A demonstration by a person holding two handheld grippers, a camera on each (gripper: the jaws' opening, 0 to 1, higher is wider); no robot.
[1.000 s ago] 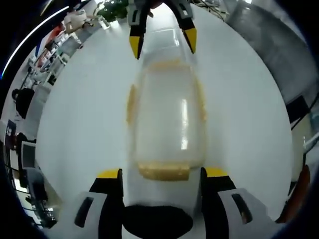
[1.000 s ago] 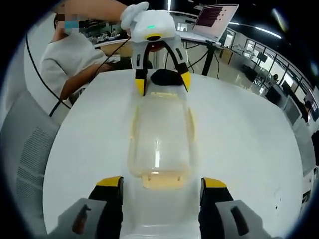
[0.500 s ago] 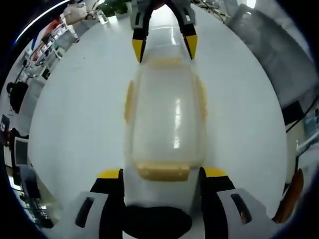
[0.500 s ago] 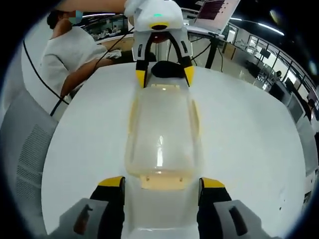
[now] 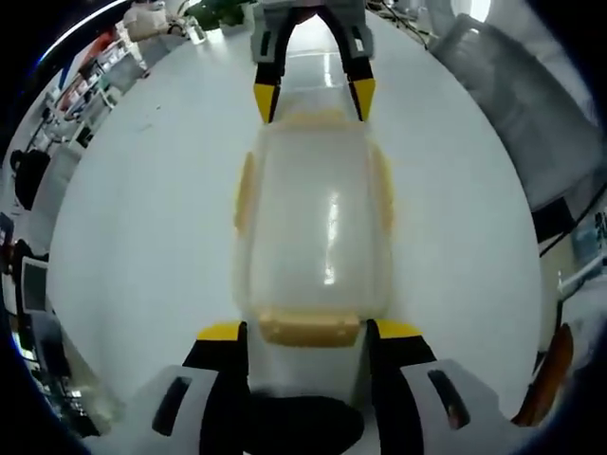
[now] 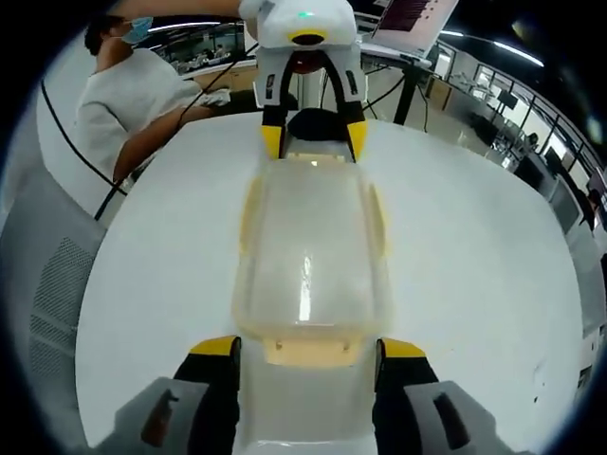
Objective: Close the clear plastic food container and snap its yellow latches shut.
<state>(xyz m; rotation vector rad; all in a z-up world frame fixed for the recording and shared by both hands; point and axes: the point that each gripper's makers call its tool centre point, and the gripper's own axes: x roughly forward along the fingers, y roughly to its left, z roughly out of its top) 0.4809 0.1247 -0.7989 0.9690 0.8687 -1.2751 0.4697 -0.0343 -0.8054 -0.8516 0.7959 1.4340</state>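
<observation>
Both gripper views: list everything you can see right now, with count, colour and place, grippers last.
Container: one, clear plastic, lid on, lying lengthwise on the table between the two grippers.
Latches: four, yellow, one at each end and one on each long side.
Table: one, white, under the container.
Laptop: one, screen lit, on a stand beyond the table.
Person: one, white top, at the table's far edge.
Left gripper: yellow-tipped, open, astride one end latch.
Right gripper: yellow-tipped, open, astride the opposite end.
</observation>
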